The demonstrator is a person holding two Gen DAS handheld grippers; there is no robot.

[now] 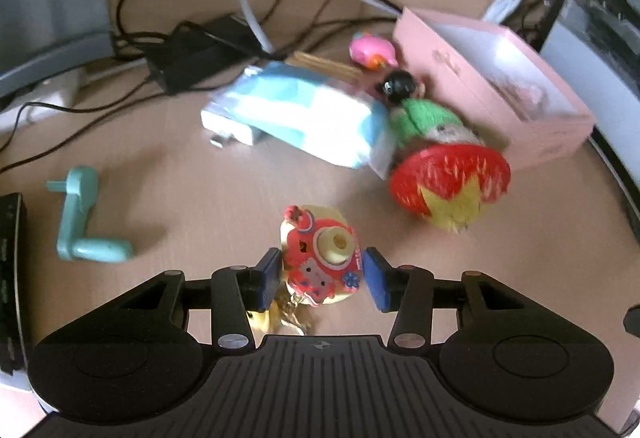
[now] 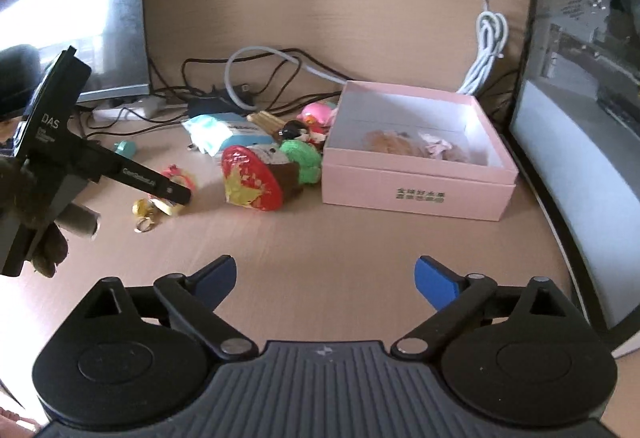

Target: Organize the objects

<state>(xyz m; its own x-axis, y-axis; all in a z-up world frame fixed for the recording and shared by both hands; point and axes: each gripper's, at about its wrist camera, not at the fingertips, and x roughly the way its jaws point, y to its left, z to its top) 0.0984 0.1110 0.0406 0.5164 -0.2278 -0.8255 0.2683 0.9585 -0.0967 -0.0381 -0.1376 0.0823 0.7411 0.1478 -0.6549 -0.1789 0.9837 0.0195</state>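
Pink cardboard box (image 2: 416,180) holds only a couple of plush bits; my left fingers (image 1: 322,276) straddle the red camera-shaped keychain (image 1: 320,264) on the worktop (image 1: 200,206), pad contact unclear, right fingers (image 2: 324,284) wide open and empty, most toys still outside.

Both wrist views look down, sharing the pink box (image 1: 496,94)

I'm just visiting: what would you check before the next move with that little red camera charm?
1. Red camera charm sits between the left gripper jaws: ok.
2. Pads actually pressing on the charm: cannot tell; a slight gap shows on one side.
3. Pink box open, with room inside: ok.
4. Strawberry plush lies between charm and box: not ok for a low path.
5. Right gripper open and holding nothing: ok.
6. Charm's gold ring free of the cables: ok.
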